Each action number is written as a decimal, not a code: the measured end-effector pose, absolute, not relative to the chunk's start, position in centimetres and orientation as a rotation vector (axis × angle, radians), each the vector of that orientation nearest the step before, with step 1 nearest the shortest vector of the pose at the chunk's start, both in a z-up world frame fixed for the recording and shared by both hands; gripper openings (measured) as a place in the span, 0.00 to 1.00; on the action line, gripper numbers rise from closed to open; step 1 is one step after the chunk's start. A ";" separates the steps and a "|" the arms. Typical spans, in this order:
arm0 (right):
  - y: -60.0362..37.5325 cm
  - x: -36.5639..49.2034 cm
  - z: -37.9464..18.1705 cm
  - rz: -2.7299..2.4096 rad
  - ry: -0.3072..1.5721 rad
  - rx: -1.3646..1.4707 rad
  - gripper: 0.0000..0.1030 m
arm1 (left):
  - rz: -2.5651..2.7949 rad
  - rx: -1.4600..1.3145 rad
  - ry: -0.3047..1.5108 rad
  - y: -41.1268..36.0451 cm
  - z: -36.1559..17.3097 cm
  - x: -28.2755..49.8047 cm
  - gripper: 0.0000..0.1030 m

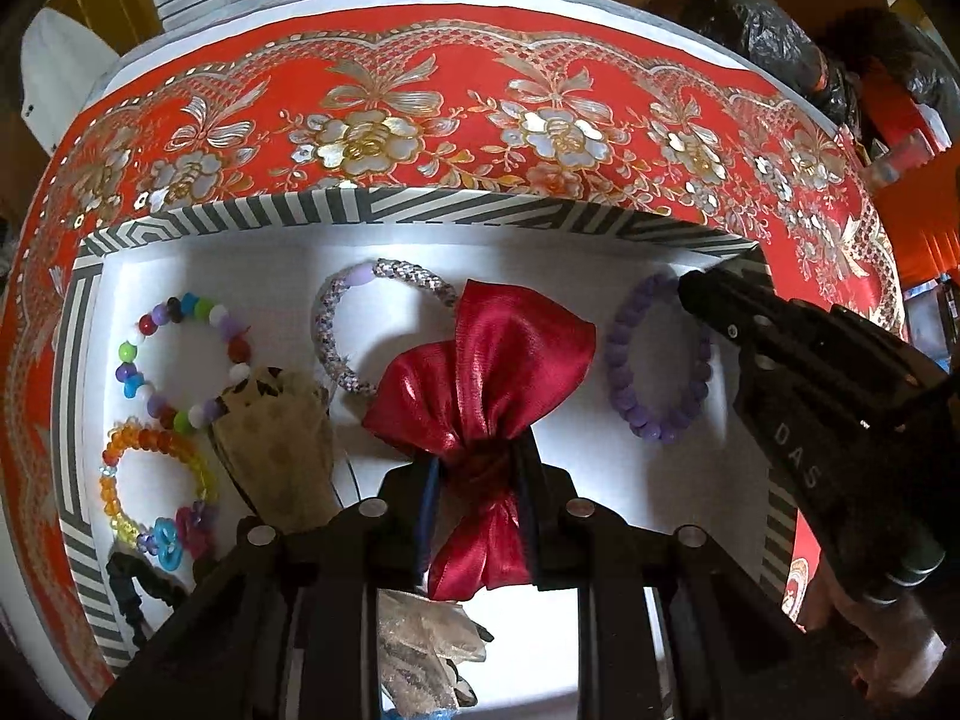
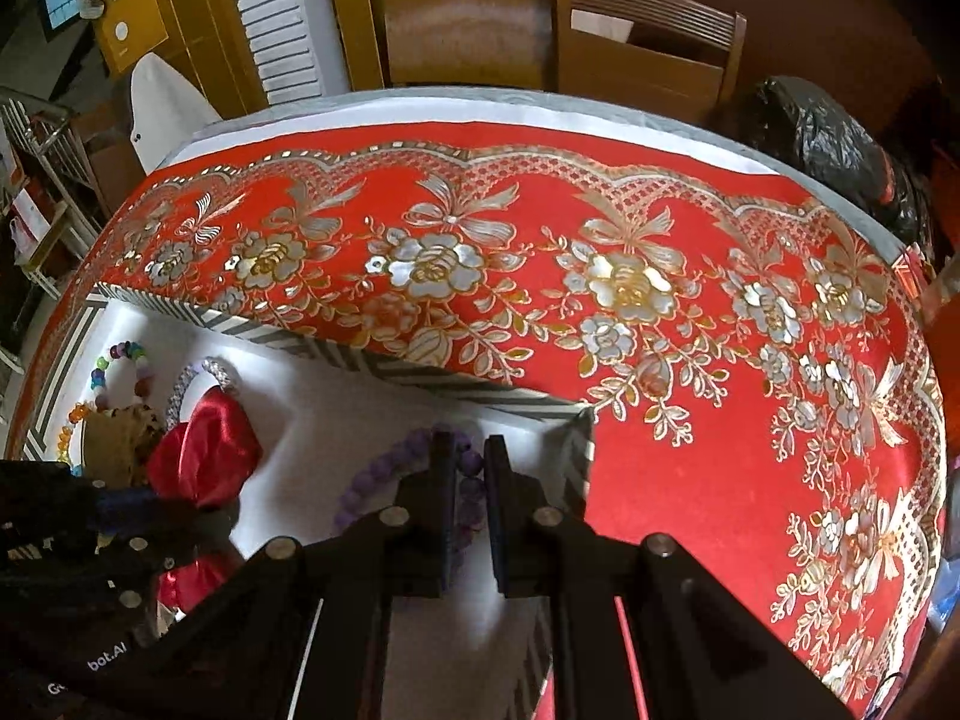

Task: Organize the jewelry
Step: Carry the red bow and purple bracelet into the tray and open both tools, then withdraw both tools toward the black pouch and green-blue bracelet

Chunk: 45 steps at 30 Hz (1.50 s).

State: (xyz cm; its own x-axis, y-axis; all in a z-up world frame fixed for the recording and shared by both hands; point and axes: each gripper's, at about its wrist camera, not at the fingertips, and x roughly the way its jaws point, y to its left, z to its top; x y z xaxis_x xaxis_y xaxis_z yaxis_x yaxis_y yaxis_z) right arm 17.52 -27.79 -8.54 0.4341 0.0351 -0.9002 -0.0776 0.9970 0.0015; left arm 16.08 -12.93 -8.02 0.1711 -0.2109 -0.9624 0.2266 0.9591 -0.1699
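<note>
A white box [image 1: 420, 204] with a grey striped rim lies on the red tablecloth. My left gripper [image 1: 477, 456] is shut on the knot of a red satin bow [image 1: 480, 372], held over the box's middle. Inside the box lie a purple bead bracelet [image 1: 654, 360], a grey braided bracelet [image 1: 342, 324], a multicolour bead bracelet [image 1: 180, 354], an orange bead bracelet [image 1: 150, 480] and a tan bow [image 1: 282, 438]. My right gripper [image 2: 468, 450] hovers over the purple bracelet [image 2: 384, 474] at the box's right corner, its jaws a narrow gap apart with a bead between them; it shows as black fingers [image 1: 738, 312] in the left wrist view.
The red floral tablecloth [image 2: 690, 480] covers the table beyond and right of the box. A black hair tie [image 1: 129, 588] and a glittery bow [image 1: 420, 654] lie near the box's front. Wooden chairs [image 2: 636, 54] and a black bag [image 2: 828, 150] stand behind the table.
</note>
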 end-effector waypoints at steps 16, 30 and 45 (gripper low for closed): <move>-28.5 12.8 -2.1 0.094 1.019 0.033 0.43 | -0.360 -0.036 1.318 -12.7 -5.4 14.7 0.19; -29.7 3.5 1.3 0.073 1.002 0.055 0.44 | -0.313 0.035 1.248 -9.3 -1.0 9.4 0.20; -28.2 -4.6 1.8 0.110 1.008 0.003 0.46 | -0.277 0.037 1.214 -5.5 1.3 1.1 0.20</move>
State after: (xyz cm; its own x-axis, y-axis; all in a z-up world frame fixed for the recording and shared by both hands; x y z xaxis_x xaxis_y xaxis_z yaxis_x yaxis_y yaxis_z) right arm -4.62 -28.22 1.80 0.5286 0.0932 -0.8438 -0.0904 0.9945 0.0532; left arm 1.08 -5.52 1.32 0.3203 -0.1908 -0.9279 0.2302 0.9658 -0.1191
